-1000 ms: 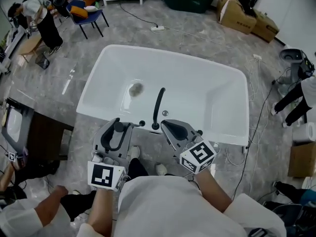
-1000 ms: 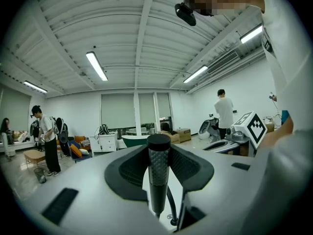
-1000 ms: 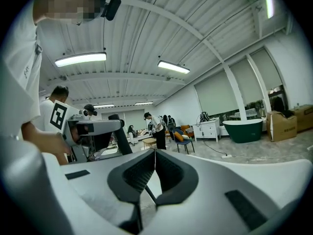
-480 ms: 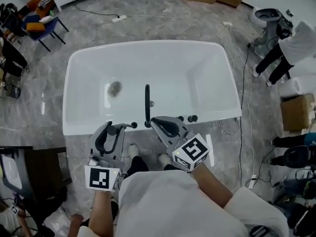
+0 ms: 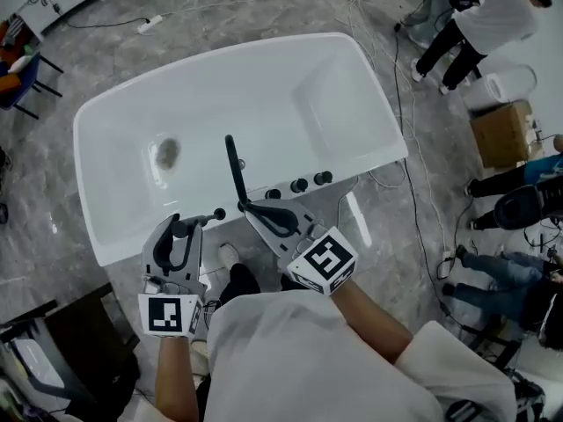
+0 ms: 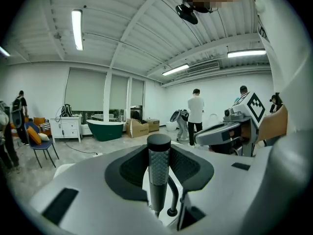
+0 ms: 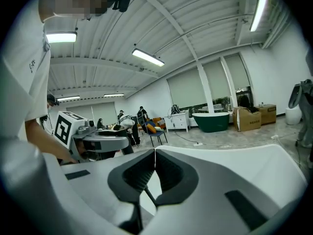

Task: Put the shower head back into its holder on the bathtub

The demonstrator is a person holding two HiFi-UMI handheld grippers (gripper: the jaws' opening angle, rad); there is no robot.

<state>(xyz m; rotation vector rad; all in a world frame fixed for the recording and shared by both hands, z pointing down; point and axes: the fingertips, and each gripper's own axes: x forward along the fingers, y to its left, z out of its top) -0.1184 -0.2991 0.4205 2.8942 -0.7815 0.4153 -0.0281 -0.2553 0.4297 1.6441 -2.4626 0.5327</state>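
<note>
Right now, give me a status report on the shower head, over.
Left gripper shut on shower head, upright, at bathtub near rim, not yet seated. Right gripper shut, empty. Black faucet spout beside right gripper.

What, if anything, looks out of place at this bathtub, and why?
The black shower head is out of place: it stands upright, clamped between the jaws of the left gripper, rather than seated in its holder on the bathtub. Nothing looks spilled or damaged.
</note>
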